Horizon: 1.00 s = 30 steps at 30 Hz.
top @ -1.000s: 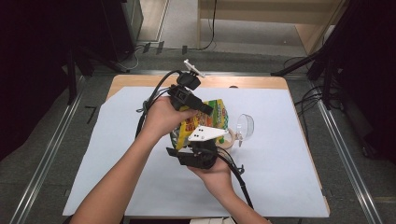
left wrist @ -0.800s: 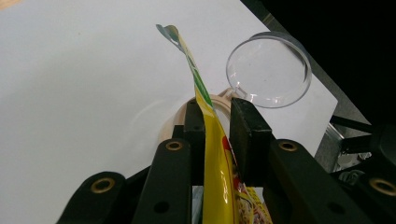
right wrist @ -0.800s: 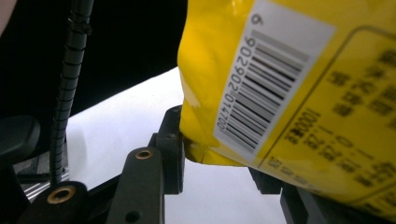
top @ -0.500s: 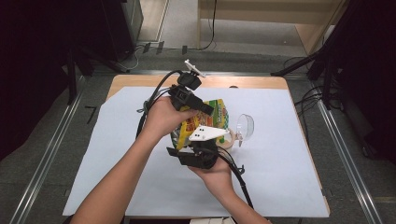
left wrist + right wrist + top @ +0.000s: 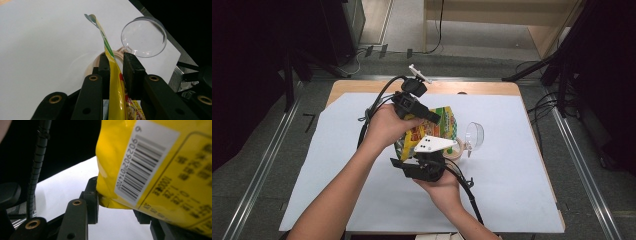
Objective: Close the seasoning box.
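So the yellow snack bag [image 5: 432,131] is up off the surface [image 5: 522,190] right now, held between both my tongs above the middle of the white sheet. My left tongs [image 5: 116,67] are clamped on the flat sealed edge of the bag, and from that camera the strip runs straight up between the pads. My right tongs [image 5: 117,207] are closed on the bottom corner near the barcode [image 5: 143,170]. Just beyond the bag there's a clear plastic cup [image 5: 474,136] tipped on its side, and a roll of tape [image 5: 454,151] right beside it. If I'm opening this thing, I reckon the trick is keeping both grips close to the seal, pulling apart evenly, and holding the bag's mouth upward so nothing spills onto the sheet.
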Each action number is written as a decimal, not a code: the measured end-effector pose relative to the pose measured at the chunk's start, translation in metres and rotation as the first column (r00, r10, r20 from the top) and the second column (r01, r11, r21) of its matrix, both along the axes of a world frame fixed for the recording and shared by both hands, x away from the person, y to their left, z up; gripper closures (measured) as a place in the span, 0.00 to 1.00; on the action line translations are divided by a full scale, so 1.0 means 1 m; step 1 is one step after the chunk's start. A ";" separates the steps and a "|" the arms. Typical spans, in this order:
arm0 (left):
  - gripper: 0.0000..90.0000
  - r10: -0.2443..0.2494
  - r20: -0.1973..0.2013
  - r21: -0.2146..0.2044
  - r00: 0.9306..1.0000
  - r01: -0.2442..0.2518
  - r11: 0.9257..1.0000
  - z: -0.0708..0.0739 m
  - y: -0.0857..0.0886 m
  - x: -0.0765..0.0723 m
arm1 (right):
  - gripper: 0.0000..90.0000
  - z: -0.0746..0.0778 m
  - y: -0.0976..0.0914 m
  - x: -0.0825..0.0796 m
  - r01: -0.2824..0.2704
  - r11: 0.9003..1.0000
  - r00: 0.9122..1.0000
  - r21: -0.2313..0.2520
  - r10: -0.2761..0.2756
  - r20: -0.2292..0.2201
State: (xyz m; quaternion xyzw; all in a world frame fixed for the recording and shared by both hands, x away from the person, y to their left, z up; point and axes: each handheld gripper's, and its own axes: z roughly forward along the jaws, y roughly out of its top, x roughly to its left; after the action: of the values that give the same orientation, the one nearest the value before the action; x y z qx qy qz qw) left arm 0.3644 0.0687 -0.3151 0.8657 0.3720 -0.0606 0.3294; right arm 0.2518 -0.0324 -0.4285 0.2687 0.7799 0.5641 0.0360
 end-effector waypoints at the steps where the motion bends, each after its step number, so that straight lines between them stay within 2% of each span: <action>1: 0.86 -0.001 0.000 0.002 1.000 0.001 1.000 0.000 0.000 0.000 | 0.69 0.000 0.001 -0.001 0.000 1.000 1.000 0.004 0.000 -0.001; 7: 0.86 0.003 -0.001 -0.002 1.000 -0.003 1.000 -0.006 0.004 -0.002 | 0.69 -0.005 0.002 0.001 -0.009 1.000 1.000 -0.021 0.008 -0.012; 13: 0.86 -0.013 0.027 -0.011 1.000 0.014 1.000 -0.006 0.008 -0.010 | 0.68 -0.007 0.004 -0.001 -0.019 0.999 1.000 -0.030 0.019 -0.004; 20: 0.87 -0.024 -0.007 -0.074 1.000 0.023 0.997 -0.017 0.025 -0.015 | 0.64 -0.017 0.009 -0.003 -0.041 0.998 0.999 -0.047 0.040 -0.012; 23: 0.87 -0.021 -0.008 -0.080 1.000 0.020 0.997 -0.022 0.029 -0.017 | 0.63 -0.021 0.012 -0.005 -0.043 0.995 0.999 -0.091 0.046 0.028; 25: 0.88 -0.032 -0.005 -0.081 0.999 0.031 0.996 -0.024 0.031 -0.019 | 0.63 -0.025 0.013 -0.006 -0.040 0.993 0.998 -0.108 0.045 0.040; 27: 0.88 -0.036 0.000 -0.087 0.999 0.036 0.996 -0.026 0.033 -0.021 | 0.63 -0.027 0.014 -0.005 -0.051 0.994 0.998 -0.101 0.054 0.024; 30: 0.89 -0.037 -0.007 -0.098 0.999 0.036 0.995 -0.029 0.037 -0.023 | 0.62 -0.031 0.014 -0.006 -0.061 0.993 0.997 -0.101 0.064 0.032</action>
State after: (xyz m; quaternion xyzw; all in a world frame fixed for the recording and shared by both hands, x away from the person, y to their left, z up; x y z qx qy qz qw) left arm 0.3415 0.1060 -0.3443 0.8550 0.3540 -0.0884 0.3685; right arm 0.2460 -0.0187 -0.4593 0.2321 0.8144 0.5299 0.0455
